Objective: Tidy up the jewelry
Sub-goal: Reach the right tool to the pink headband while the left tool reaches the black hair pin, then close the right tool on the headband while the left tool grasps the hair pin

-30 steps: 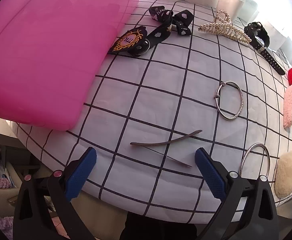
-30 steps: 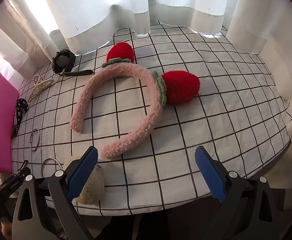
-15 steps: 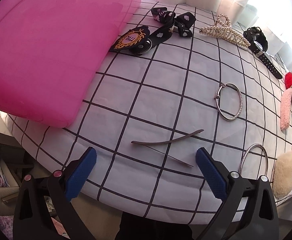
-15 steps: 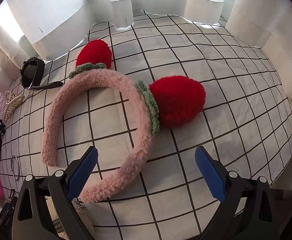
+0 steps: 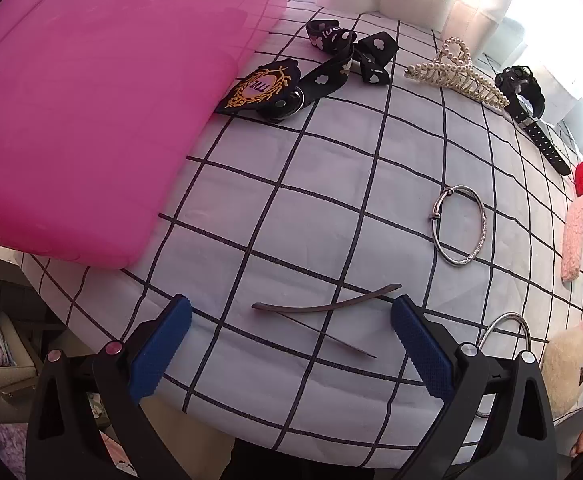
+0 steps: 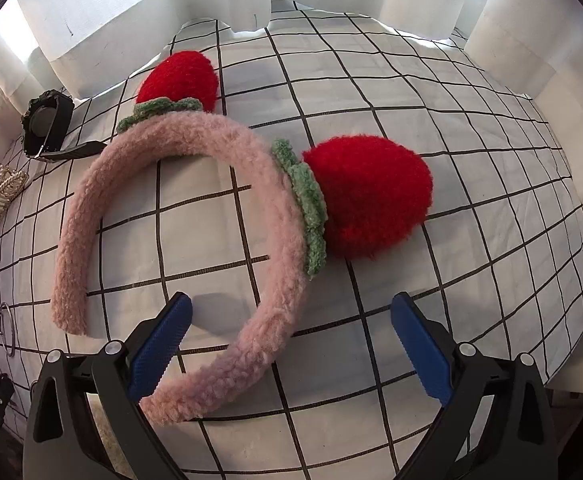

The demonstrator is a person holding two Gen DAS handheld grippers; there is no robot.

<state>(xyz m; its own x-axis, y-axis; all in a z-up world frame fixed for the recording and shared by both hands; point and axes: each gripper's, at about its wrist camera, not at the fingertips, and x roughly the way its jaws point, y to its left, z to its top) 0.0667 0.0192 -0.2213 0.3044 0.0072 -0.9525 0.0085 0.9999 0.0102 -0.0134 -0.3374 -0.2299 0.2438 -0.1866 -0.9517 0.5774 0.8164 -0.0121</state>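
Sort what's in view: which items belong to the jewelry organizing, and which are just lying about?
Belongs to the job: pink fuzzy headband, silver bangle, pearl claw clip, thin hair clip, black watch, black patterned ribbon, pink box.

Just there: grid tablecloth, white curtain.

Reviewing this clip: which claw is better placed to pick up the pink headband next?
Right. The right claw is open, with the headband running between its fingers; the left claw faces the hair stick.
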